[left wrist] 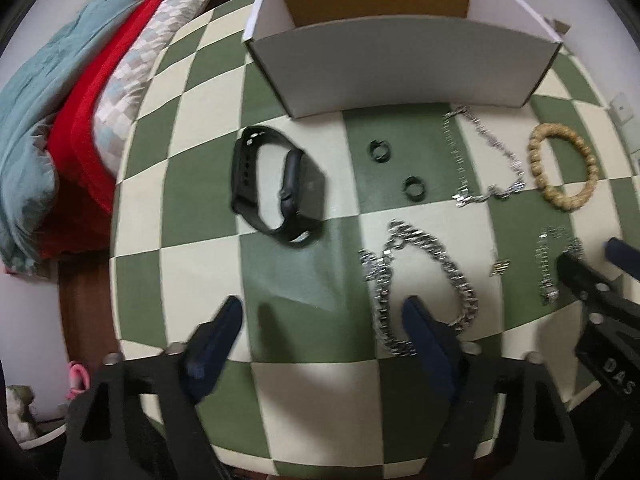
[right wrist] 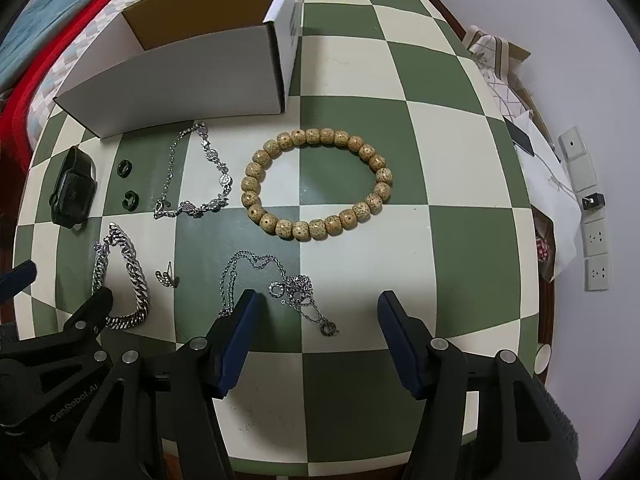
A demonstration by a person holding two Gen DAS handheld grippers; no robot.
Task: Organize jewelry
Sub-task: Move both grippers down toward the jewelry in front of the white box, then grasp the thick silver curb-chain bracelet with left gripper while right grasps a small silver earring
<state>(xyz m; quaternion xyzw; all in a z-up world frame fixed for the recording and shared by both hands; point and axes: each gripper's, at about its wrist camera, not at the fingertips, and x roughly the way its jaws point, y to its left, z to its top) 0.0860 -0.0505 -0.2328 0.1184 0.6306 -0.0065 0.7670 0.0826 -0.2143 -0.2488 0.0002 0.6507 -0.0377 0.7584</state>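
The left gripper (left wrist: 324,312) is hovering with its jaws spread wide and empty; the heavy curb chain (left wrist: 416,280) is lying partly around its right fingertip. The right gripper (right wrist: 316,308) is also gaping, the thin chain (right wrist: 280,280) resting just beside its left finger. Beyond the thin chain, the bead bracelet (right wrist: 316,184) is lying near the white box (right wrist: 180,80).
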